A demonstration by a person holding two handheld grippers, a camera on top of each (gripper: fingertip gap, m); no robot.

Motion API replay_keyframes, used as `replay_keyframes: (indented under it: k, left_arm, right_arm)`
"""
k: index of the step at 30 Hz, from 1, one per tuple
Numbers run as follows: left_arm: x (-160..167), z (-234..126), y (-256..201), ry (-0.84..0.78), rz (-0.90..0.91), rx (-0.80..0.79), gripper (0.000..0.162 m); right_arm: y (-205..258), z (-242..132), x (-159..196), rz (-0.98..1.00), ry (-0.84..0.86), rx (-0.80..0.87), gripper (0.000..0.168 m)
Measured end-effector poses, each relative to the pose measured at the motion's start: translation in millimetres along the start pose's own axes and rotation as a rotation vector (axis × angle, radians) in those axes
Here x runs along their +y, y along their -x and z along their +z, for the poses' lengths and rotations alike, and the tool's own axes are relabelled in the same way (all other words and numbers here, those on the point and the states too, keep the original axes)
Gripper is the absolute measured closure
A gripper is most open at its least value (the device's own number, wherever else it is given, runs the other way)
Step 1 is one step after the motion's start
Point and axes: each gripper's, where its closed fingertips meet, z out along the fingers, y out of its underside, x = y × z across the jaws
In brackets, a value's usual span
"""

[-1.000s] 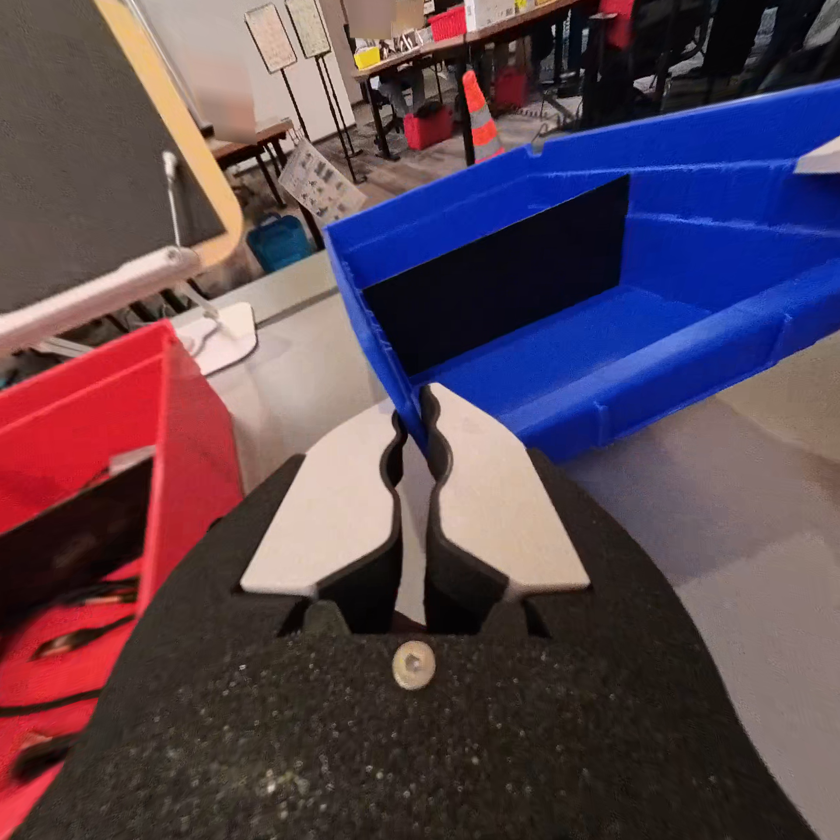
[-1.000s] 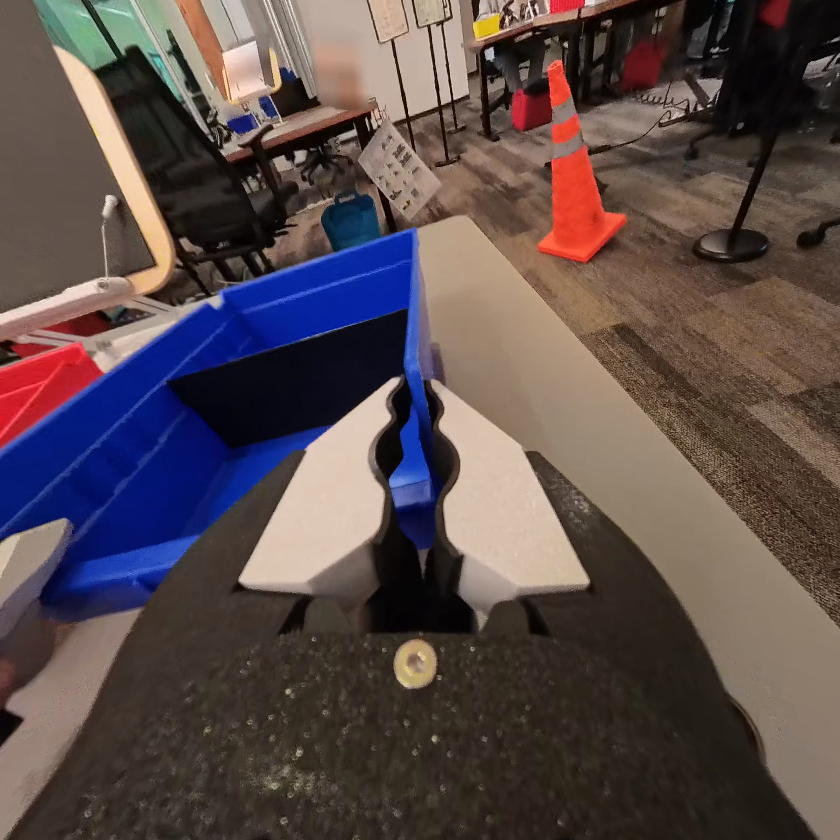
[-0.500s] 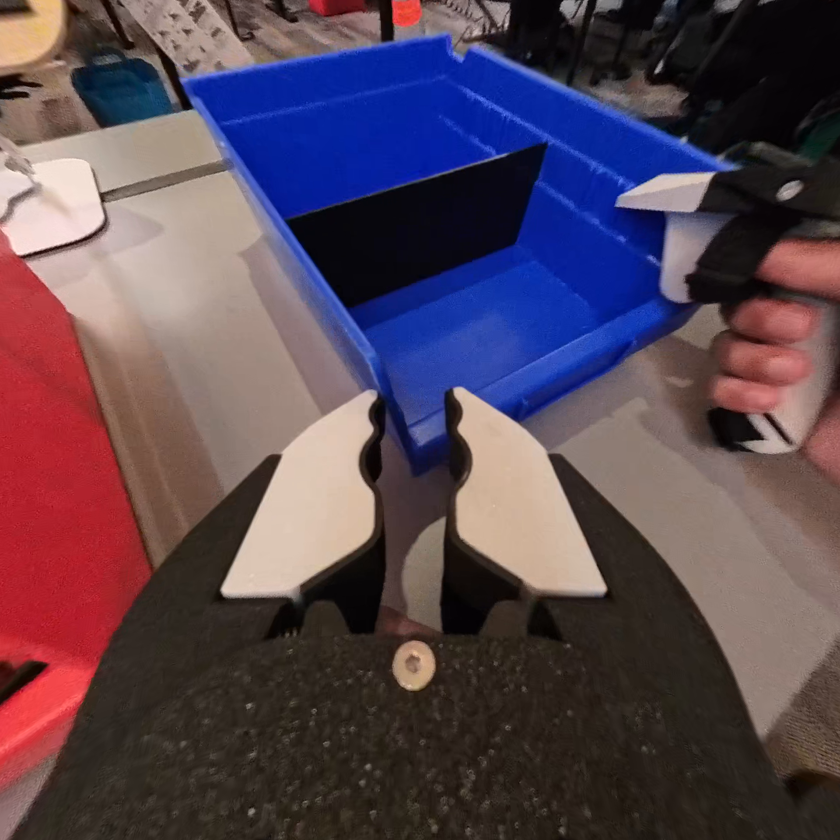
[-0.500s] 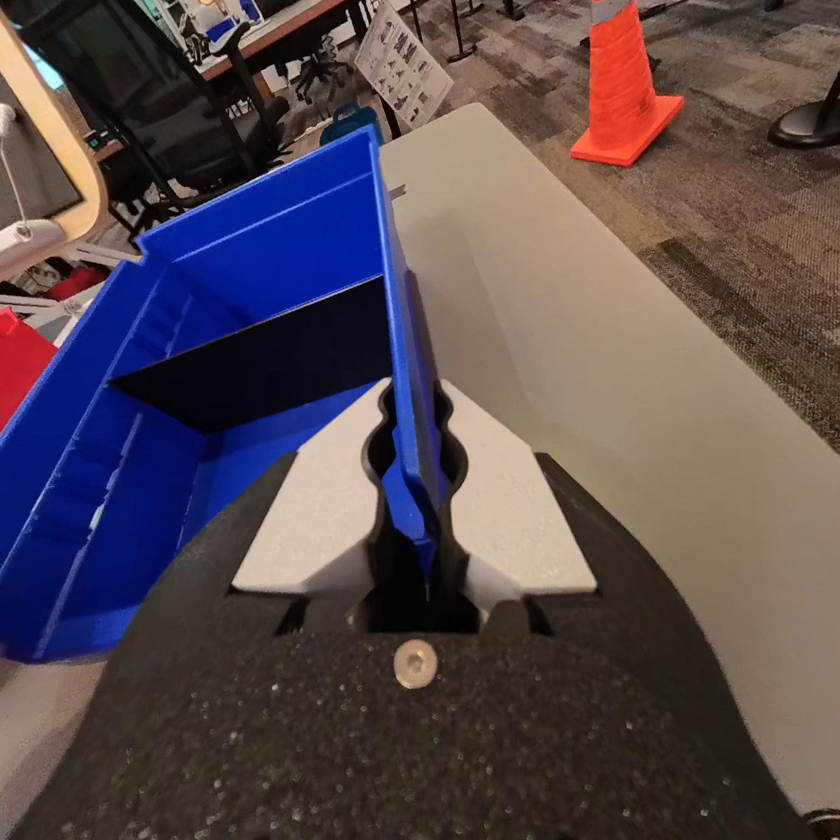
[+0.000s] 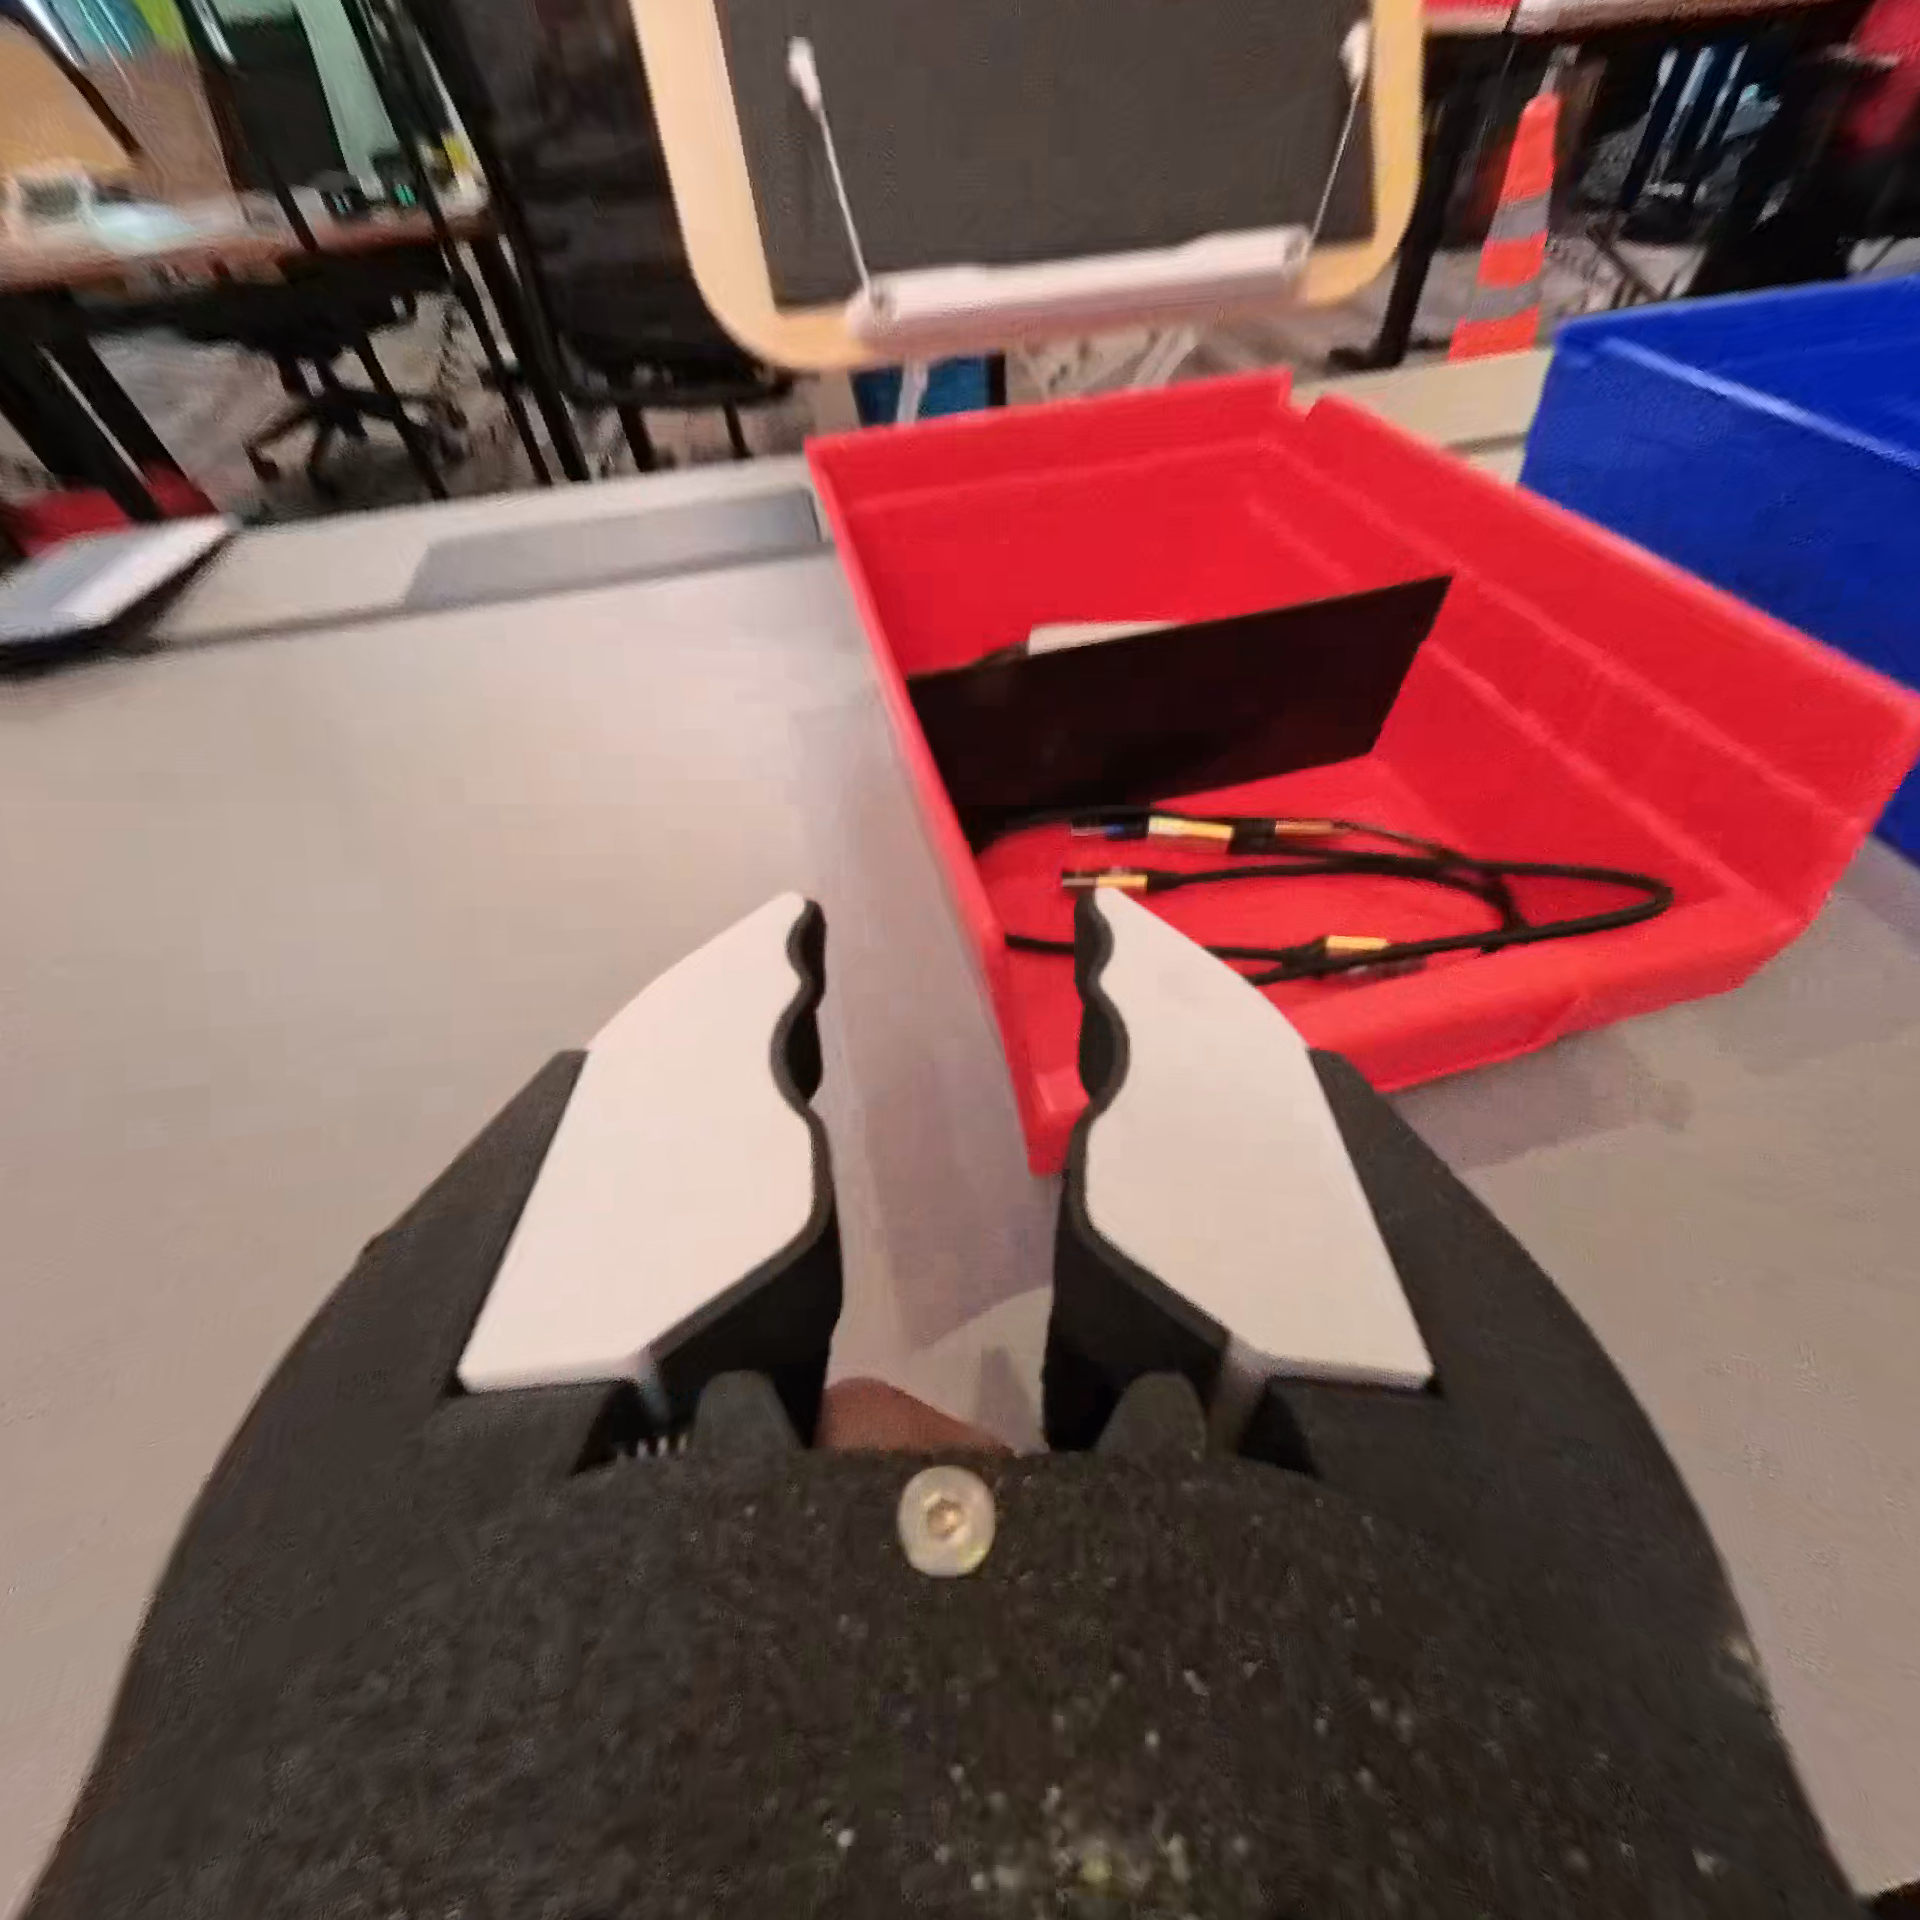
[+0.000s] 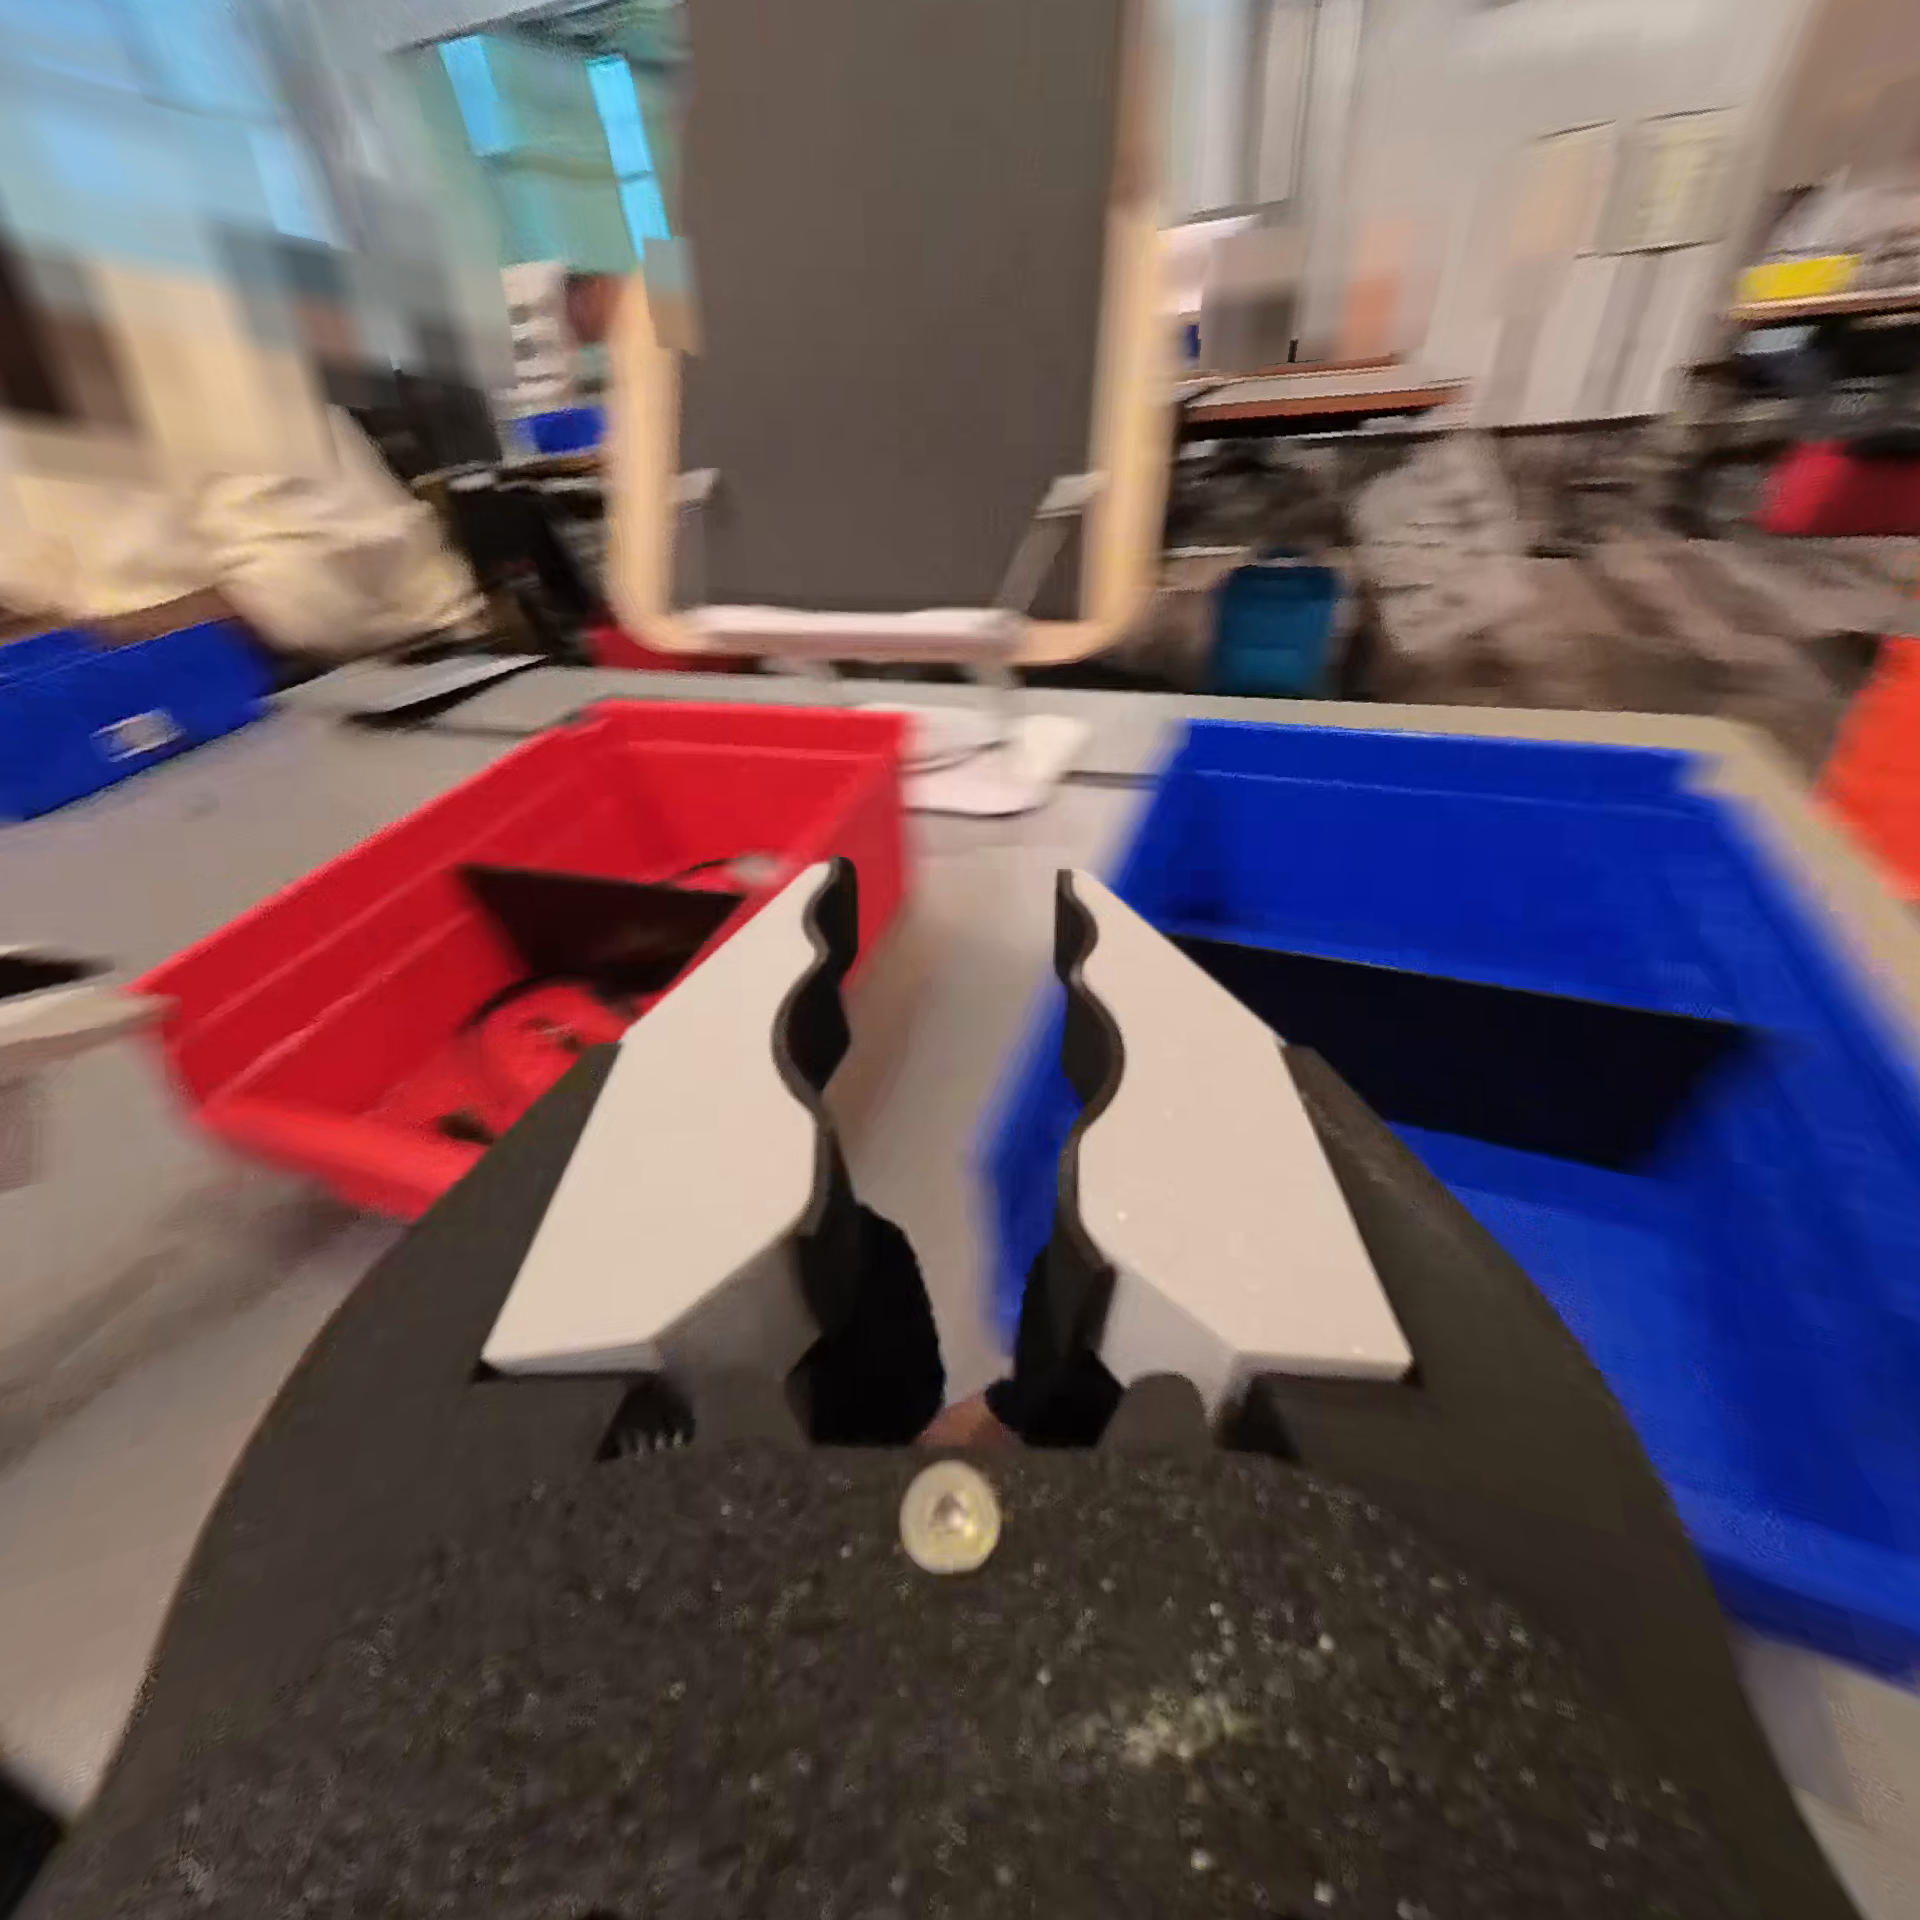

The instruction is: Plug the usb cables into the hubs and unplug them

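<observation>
Left wrist view:
- Left gripper [image 5: 943, 920]: held low over the grey table [image 5: 364, 883], pointing forward and level; jaws parted with a clear gap, nothing between them.
- Nearest thing: near left corner of the red bin [image 5: 1538, 1013], just beside the right fingertip; no contact visible.
- Red bin contents: black divider panel [image 5: 1174, 707] standing tilted across the middle; black cables with gold-coloured plugs [image 5: 1351, 883] coiled on the floor in the near compartment.
- Blue bin [image 5: 1756, 457]: to the right of the red bin, only its corner in frame.
- Behind: wood-framed dark panel [image 5: 1039, 125] with a white bar hung beneath it; orange cone [image 5: 1507, 239] farther right.

Right wrist view (blurred):
- Right gripper [image 6: 956, 883]: raised above the table [image 6: 956, 987], aimed at the bare strip between the two bins; jaws spread apart, empty.
- Red bin [image 6: 416, 1143]: left of the fingers, dark divider inside, contents too smeared to tell.
- Blue bin [image 6: 1818, 1299]: right of the fingers, near, with a dark divider [image 6: 1455, 1039] across it; visible floor bare.
- Far left edge: pale grey shape, too blurred to identify.
</observation>
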Motion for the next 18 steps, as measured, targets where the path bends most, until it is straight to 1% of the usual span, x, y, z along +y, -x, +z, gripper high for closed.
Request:
replay_keyframes:
  k: [1, 2, 3, 4, 6, 8, 10, 11, 12, 13, 15, 18]
  left_arm:
    - [9.5, 6.9, -0.7, 0.034, -0.03, 0.027, 0.114]
    - [15.8, 13.3, -4.0, 0.06, -0.065, 0.056, 0.114]
    - [20.0, 19.6, -8.4, 0.081, -0.092, 0.086, 0.114]
    - [22.1, 25.8, -11.4, 0.099, -0.103, 0.1, 0.115]
    - [23.6, 37.2, -9.7, 0.116, -0.1, 0.078, 0.121]
    - [26.6, 46.6, -11.3, 0.141, -0.104, 0.084, 0.126]
    - [27.3, 49.6, -15.4, 0.146, -0.12, 0.116, 0.131]
    - [27.0, 50.3, -13.4, 0.142, -0.123, 0.109, 0.133]
    - [26.9, 50.4, -9.1, 0.144, -0.113, 0.089, 0.141]
    - [27.1, 50.1, -4.0, 0.152, -0.093, 0.065, 0.153]
    - [28.4, 49.5, 3.5, 0.167, -0.067, 0.025, 0.156]
    - [28.6, 44.9, 12.7, 0.174, -0.052, -0.007, 0.158]
  right_arm:
    - [40.2, 10.9, 10.1, -0.001, 0.023, -0.086, 0.132]
    - [69.8, 22.2, 24.7, 0.016, 0.054, -0.121, 0.131]
    - [86.5, 34.0, 40.4, 0.051, 0.078, -0.096, 0.128]
    - [94.3, 45.0, 56.7, 0.087, 0.103, -0.04, 0.123]
    - [101.0, 62.9, 84.2, 0.088, 0.162, 0.047, 0.116]
    - [96.3, 77.9, 95.6, 0.018, 0.18, 0.14, 0.118]
    - [91.8, 90.5, 109.7, -0.032, 0.247, 0.198, 0.134]
    - [93.4, 94.4, 112.8, -0.008, 0.268, 0.195, 0.14]
    - [92.5, 96.2, 114.3, 0.024, 0.287, 0.209, 0.148]
    - [89.4, 96.6, 114.3, 0.028, 0.305, 0.235, 0.158]
    - [91.5, 97.2, 114.6, 0.029, 0.334, 0.241, 0.164]
    - [102.0, 94.8, 113.5, 0.048, 0.316, 0.276, 0.165]
